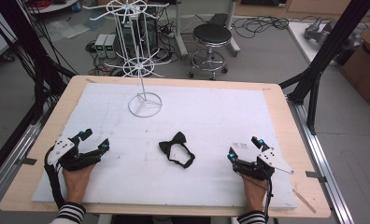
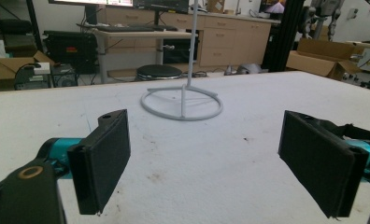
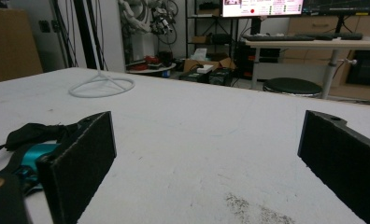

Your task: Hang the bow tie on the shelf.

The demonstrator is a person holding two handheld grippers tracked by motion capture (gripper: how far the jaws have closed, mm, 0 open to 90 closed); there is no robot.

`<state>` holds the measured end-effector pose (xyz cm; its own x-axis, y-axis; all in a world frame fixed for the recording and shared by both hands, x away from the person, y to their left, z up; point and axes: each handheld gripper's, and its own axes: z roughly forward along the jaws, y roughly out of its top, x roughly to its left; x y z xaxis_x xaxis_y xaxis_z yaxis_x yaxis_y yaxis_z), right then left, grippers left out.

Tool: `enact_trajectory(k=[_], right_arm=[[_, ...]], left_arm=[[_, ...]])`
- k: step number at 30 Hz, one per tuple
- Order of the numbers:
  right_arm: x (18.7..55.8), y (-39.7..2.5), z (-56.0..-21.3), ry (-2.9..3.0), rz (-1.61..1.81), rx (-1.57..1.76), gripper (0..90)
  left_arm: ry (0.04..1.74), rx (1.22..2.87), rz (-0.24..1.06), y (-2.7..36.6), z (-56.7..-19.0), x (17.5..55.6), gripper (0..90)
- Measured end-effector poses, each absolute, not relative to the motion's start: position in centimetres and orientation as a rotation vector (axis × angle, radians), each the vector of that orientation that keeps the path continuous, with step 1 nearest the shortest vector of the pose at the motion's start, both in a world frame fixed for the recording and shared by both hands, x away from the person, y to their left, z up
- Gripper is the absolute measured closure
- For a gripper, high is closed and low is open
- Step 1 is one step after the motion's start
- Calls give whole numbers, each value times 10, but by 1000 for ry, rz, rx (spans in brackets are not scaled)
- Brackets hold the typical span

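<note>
**A:** How do the two claws stand?

**B:** Both are spread wide and hold nothing. The left claw (image 1: 93, 141) rests at the near left of the counter (image 1: 276, 100), which is covered by a white sheet. Seen from its own camera, the left claw (image 2: 202, 163) has two black pads far apart, with only bare white sheet between them. The right claw (image 1: 244, 150) rests at the near right, and in its own view the right claw (image 3: 206, 163) is spread just as wide, again with bare sheet in the gap. A hand in a striped sleeve grips each one from the near edge.

**A:** Where is the thing they are working with?

**B:** A black bow tie (image 1: 176, 148) lies flat on the sheet between the two claws, near the middle of the counter, with its strap curled in a loop toward the near side. It touches neither claw. In the right gripper view the bow tie (image 3: 31, 133) peeks out past the left jaw, partly hidden, so its exact shape is hard to tell there.

**A:** Anything else around it?

**B:** A white wire display stand (image 1: 145, 103) rises at the far left-centre of the counter, well apart from the tie. Nothing lies between either claw and the tie. A round black stool (image 1: 212, 33) stands on the floor beyond the far edge.
</note>
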<state>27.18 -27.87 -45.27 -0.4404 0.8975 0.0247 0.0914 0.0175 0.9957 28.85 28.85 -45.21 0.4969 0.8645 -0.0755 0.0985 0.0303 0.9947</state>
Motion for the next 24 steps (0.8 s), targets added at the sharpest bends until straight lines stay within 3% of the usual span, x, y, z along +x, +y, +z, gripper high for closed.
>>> enact_trajectory(k=[24], right_arm=[[280,-270,-450,1716,1386,1068,32]], left_arm=[[911,1442,732,288,-452,290,172]])
